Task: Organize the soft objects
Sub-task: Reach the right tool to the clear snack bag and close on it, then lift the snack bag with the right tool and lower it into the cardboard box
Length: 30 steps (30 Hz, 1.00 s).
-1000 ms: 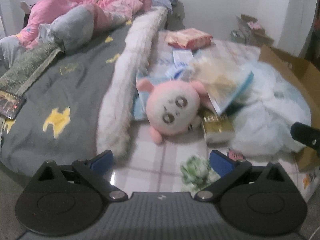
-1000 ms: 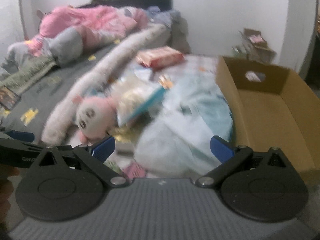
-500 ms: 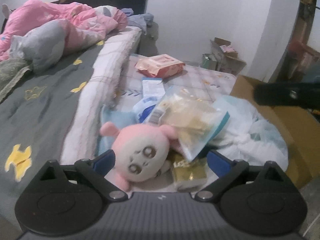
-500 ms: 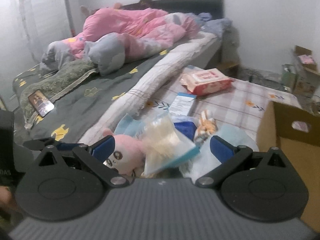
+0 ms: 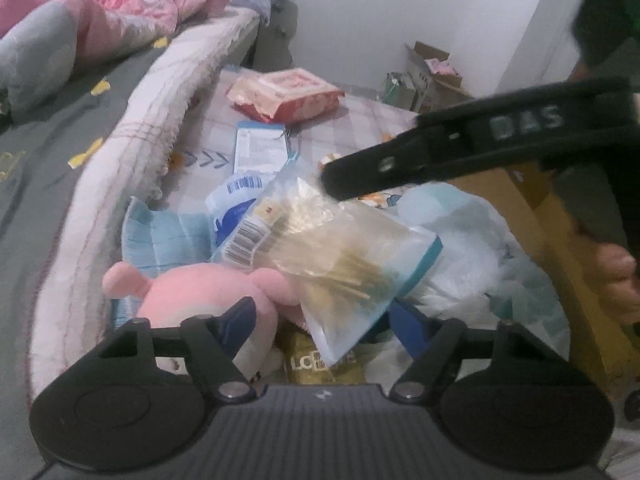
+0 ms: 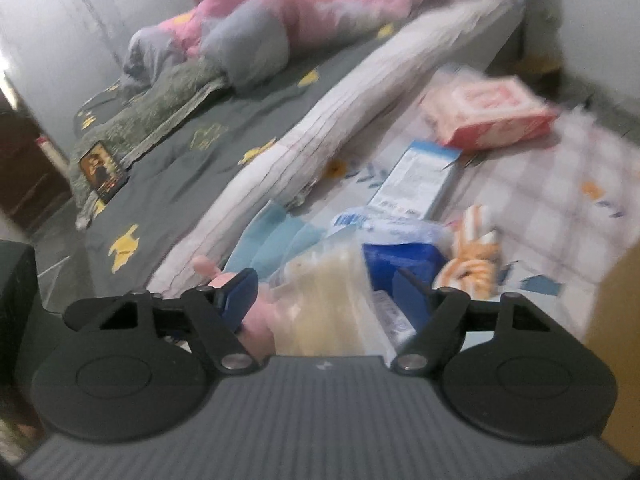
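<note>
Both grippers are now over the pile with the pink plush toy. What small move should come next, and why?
Probably lift the clear bag aside with the right gripper. Both grippers have just been closing; the bag sits between the right one's fingers and lies over the pink plush toy, blocking the left gripper.

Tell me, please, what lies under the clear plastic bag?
Under the clear plastic bag lie the pink plush toy and a gold box. The bag covers part of each; anything else beneath is hidden.

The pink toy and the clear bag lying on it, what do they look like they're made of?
Pink toy: soft plush fabric, matte and fuzzy, rounded stuffed shape. Clear bag: thin plastic film, glossy and see-through, with a barcode label; the pale yellow sticks inside could be wood or bamboo, too blurred to tell.
</note>
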Motion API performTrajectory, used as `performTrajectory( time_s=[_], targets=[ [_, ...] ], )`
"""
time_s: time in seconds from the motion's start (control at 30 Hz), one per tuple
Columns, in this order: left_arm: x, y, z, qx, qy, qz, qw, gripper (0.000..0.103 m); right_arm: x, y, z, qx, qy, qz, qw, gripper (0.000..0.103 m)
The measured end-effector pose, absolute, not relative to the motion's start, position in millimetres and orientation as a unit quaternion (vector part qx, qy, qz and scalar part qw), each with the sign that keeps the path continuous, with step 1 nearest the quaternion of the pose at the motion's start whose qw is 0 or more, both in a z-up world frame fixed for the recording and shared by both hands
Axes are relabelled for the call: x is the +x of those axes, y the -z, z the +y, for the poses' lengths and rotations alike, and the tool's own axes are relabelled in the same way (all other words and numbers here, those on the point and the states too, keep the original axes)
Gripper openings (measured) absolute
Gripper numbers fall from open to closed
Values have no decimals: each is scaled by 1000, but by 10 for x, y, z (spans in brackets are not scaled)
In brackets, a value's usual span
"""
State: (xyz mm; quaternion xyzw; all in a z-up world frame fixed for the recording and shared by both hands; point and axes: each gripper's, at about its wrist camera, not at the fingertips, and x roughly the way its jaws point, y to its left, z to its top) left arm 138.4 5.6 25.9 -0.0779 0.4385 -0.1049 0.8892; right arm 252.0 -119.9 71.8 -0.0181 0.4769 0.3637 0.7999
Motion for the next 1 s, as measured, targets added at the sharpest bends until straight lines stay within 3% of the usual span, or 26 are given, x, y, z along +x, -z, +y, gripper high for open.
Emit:
performTrajectory(
  time_s=[0.23, 0.5, 0.6, 0.7, 0.73, 0.77, 0.87, 1.0],
  targets=[
    [1559, -211, -5, -86, 110, 462, 876, 65, 2783, -304, -1093, 4, -371, 540, 756, 74],
    [1703, -133, -9, -99, 103, 476, 868, 64, 2755, -201, -1131, 14, -367, 545, 754, 56],
    [1709, -128, 16, -108, 97, 474, 869, 57, 2753, -227, -1141, 16, -363, 543, 757, 51],
    [1717, -155, 39, -115, 93, 470, 870, 41, 2730, -263, -1165, 26, -356, 539, 763, 46],
    [1720, -171, 47, -117, 96, 468, 870, 29, 2727, -280, -1185, 34, -353, 538, 765, 42],
    [1701, -208, 49, -115, 94, 465, 873, 26, 2728, -300, -1206, 45, -353, 539, 763, 38],
    [1652, -303, 47, -108, 91, 455, 879, 25, 2695, -393, -1239, 70, -361, 535, 761, 25],
    [1555, -428, 37, -103, 86, 443, 887, 24, 2564, -564, -1235, 72, -368, 515, 771, 23]
  ],
)
